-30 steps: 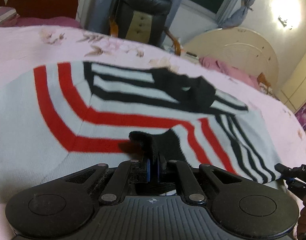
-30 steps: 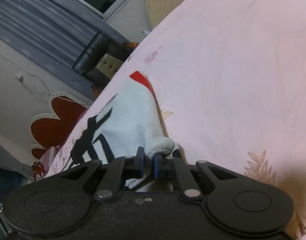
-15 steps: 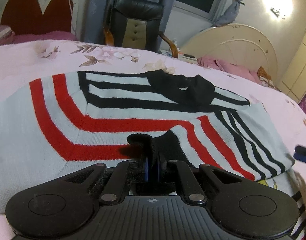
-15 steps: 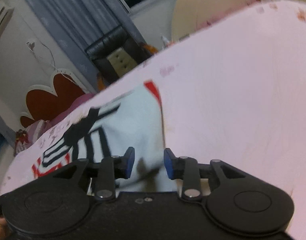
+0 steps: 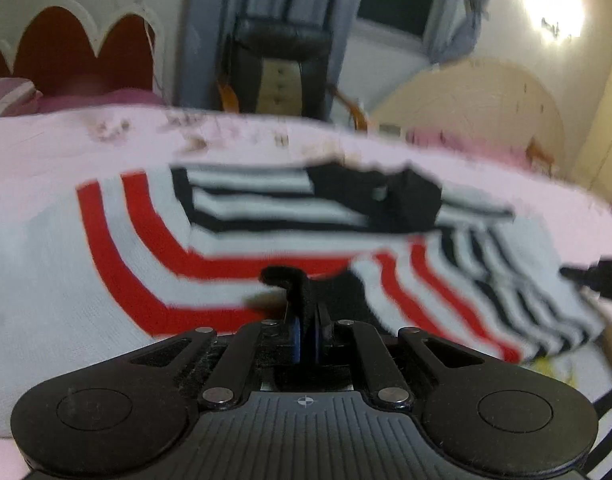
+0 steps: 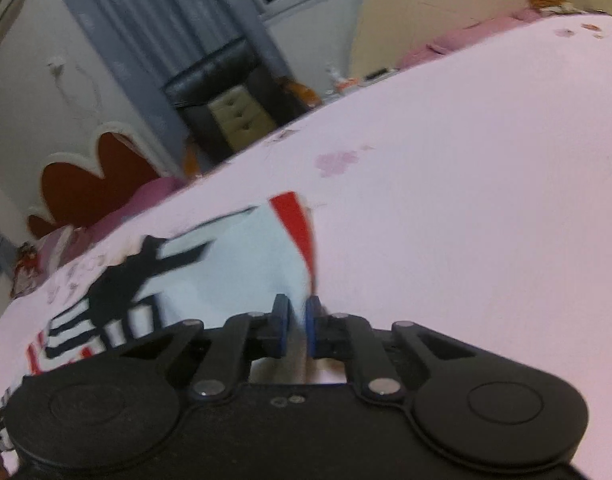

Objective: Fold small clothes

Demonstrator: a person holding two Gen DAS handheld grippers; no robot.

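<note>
**Ana:** Left wrist view first: the left gripper (image 5: 306,332) has its blue pads pressed together on a black fold of the striped sweater (image 5: 106,264), and that black edge curls up just above the fingertips.

**Ben:** And the sweater itself?

**Ana:** Spread flat across the pink bedsheet (image 5: 66,140), white knit with red bands bending round on the left and black stripes on the far and right side. A black collar patch (image 5: 385,200) sits near its far edge. The picture is blurred, so fine detail is lost.

**Ben:** Over on the right wrist view, the right gripper (image 6: 297,328) has just been closing; its blue pads stand nearly together at the sweater's white edge. A pale strip shows between them, yet I cannot tell if they pinch cloth or only hover over it.

**Ana:** What lies around it?

**Ben:** A red stripe runs along the sweater's right border just above the pads, bare pink sheet to the right of that. Beyond the bed, a black chair (image 6: 226,92) stands before grey curtains (image 6: 146,32), and a red scalloped headboard (image 6: 90,184) shows at left.

**Ana:** That same chair is in my view too, plus a bright wall lamp (image 5: 553,4) at upper right.
</note>
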